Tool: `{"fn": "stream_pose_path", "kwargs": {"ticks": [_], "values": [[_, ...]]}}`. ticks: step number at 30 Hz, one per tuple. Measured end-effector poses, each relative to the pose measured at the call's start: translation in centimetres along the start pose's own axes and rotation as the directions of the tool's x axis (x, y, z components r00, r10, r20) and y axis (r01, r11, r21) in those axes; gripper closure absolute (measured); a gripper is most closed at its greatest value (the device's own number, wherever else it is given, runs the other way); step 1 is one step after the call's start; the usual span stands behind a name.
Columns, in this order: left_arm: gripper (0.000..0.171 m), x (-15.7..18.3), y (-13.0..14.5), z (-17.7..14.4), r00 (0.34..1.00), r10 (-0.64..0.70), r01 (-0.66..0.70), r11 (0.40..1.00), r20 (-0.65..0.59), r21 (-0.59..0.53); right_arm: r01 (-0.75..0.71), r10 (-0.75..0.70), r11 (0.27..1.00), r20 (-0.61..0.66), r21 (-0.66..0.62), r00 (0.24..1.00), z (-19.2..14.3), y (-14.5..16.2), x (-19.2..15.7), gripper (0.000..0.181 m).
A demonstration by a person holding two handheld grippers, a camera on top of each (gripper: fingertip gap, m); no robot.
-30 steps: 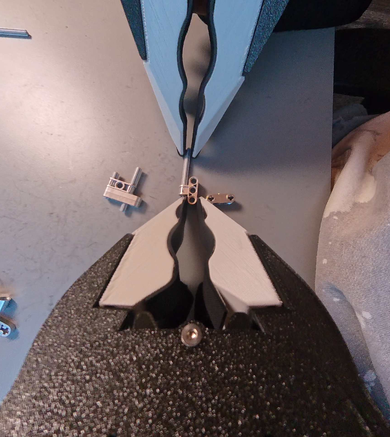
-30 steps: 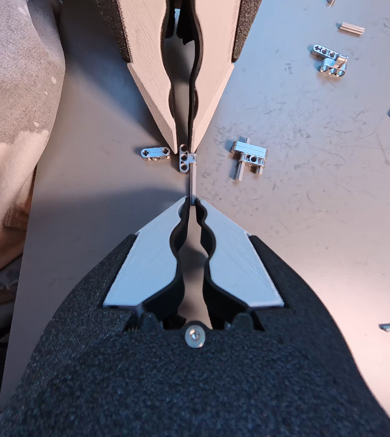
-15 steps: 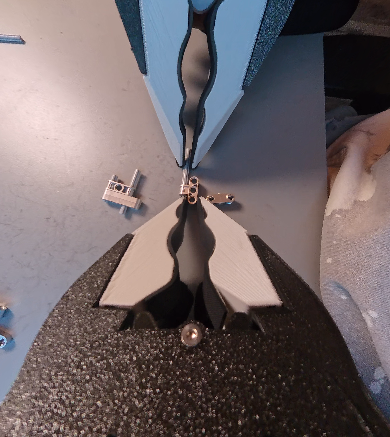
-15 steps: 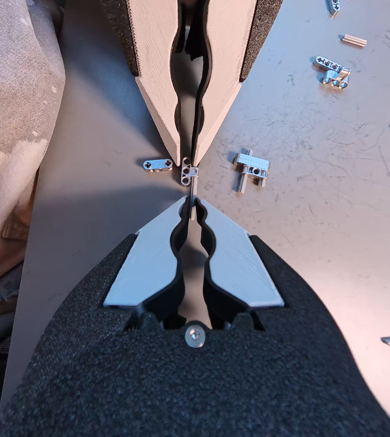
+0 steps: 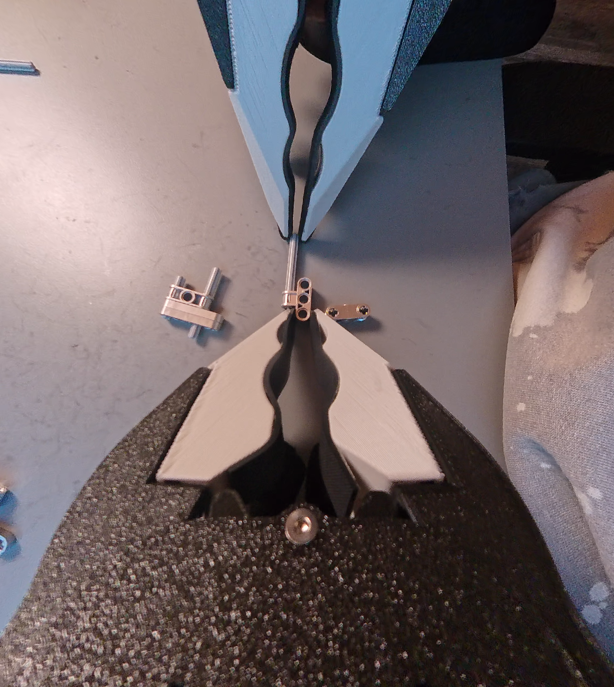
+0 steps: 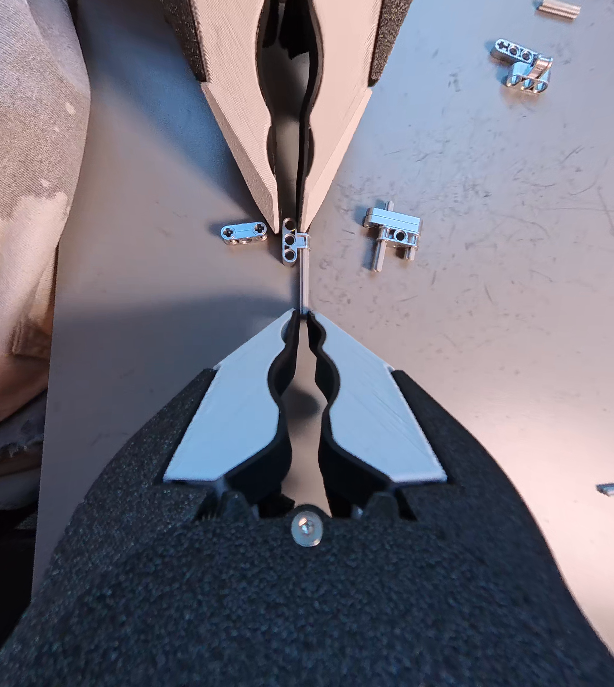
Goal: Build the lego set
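A scuffed grey tabletop (image 6: 521, 334) carries scattered silver parts. The left gripper (image 5: 302, 311) pinches a small silver three-hole beam (image 5: 304, 293). Facing it, the right gripper (image 6: 301, 311) clamps the thin grey axle (image 6: 304, 282) plugged into that beam. A two-hole silver link (image 6: 244, 233) lies just beside it.

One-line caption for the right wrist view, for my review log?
Right gripper pinches a thin axle seated in a three-hole beam held by the left gripper above a grey table.
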State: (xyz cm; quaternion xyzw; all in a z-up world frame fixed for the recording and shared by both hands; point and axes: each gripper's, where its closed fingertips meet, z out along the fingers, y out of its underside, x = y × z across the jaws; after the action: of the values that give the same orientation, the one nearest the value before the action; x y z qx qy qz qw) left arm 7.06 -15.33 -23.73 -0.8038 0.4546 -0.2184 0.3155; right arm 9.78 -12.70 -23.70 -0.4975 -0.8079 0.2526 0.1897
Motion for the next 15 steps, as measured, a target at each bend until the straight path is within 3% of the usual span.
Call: {"fn": "stream_pose_path", "kwargs": {"ticks": [1, 15], "values": [[0.167, 0.0, 0.0, 0.01, 1.0, 0.002, -0.002, 1.0, -0.004, -0.002, 0.003, -0.003, 1.0, -0.002, -0.002, 1.0, 0.01, -0.02, -0.01, 0.181], [0.166, -0.07, -0.07, 0.07, 0.999, 0.003, -0.002, 1.0, -0.036, 0.012, -0.02, 0.02, 1.0, 0.002, 0.003, 1.0, 0.15, -0.16, -0.08, 0.18]]}}
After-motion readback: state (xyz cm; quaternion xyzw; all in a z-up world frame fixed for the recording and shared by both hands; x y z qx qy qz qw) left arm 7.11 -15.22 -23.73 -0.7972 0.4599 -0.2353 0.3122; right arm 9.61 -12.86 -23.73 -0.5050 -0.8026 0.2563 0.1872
